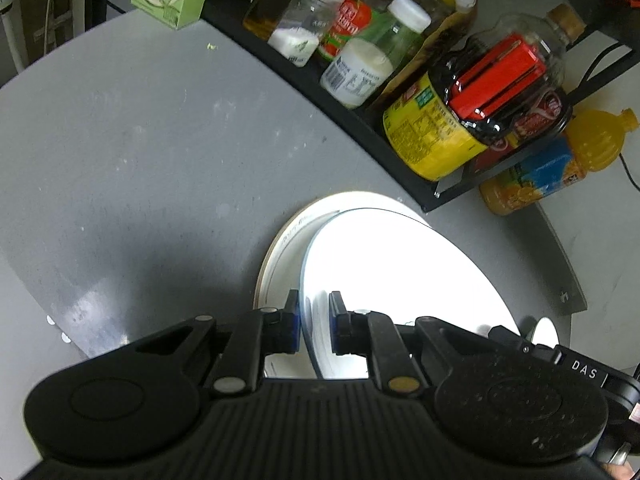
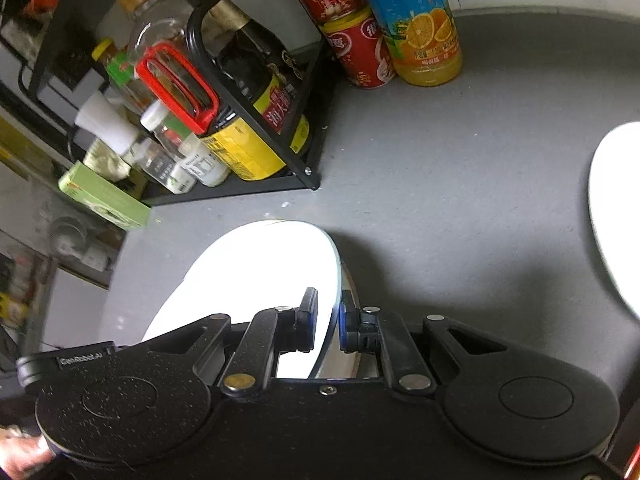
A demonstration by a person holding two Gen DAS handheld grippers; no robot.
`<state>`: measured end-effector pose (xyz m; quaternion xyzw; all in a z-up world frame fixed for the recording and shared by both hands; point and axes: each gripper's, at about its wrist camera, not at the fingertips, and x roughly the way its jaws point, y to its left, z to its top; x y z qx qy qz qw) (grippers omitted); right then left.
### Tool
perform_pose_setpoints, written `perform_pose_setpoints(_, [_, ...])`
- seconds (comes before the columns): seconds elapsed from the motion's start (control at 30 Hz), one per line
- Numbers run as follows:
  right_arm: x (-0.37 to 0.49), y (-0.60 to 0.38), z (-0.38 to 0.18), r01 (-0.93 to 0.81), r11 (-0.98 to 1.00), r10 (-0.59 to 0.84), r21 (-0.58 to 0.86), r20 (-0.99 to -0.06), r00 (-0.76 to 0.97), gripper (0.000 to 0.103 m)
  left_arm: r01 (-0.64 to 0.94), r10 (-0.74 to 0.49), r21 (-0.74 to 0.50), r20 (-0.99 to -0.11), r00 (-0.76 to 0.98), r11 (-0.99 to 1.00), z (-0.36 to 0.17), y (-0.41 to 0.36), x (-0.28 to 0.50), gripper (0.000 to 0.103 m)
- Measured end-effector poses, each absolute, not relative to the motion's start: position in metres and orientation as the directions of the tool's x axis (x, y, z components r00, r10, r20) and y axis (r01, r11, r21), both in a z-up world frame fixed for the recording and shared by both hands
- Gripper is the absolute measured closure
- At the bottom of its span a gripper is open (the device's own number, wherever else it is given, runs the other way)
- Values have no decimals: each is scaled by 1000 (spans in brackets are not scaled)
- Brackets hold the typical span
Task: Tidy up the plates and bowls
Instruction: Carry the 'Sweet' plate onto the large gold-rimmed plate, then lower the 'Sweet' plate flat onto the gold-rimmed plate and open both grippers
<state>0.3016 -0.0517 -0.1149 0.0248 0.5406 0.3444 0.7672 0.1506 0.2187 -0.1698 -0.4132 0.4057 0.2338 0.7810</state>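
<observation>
A white plate [image 1: 400, 264] is held by its rim from two opposite sides. My left gripper [image 1: 314, 322] is shut on its near edge, the blue pads on either side of the rim. In the right wrist view the same white plate [image 2: 260, 272] runs leftward from my right gripper [image 2: 328, 326], which is shut on its edge. Directly beneath lies a second plate with a tan rim [image 1: 280, 256], partly covered. I cannot tell whether the two plates touch. Another white dish [image 2: 616, 208] sits at the right edge of the right wrist view, cut off by the frame.
A black wire rack [image 1: 304, 80] full of sauce bottles and jars stands behind the plates. An orange juice bottle [image 2: 424, 28] and stacked red cans [image 2: 360, 52] stand beside it, and a green box [image 2: 104, 196] at its other end. The grey tabletop [image 1: 140, 160] spreads left.
</observation>
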Motion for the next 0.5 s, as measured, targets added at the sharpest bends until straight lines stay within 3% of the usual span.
perform_pose_setpoints(0.17, [297,-44,-115,-547,768,511,334,-834,209,94,-718,9,-432,-854,520,546,-179,219,157,92])
perform_pose_setpoints(0.5, [298,-42,-122,-533,783,493,320,-841,220,96,-716,9,-390,-875,484,579,-187,223,169,89])
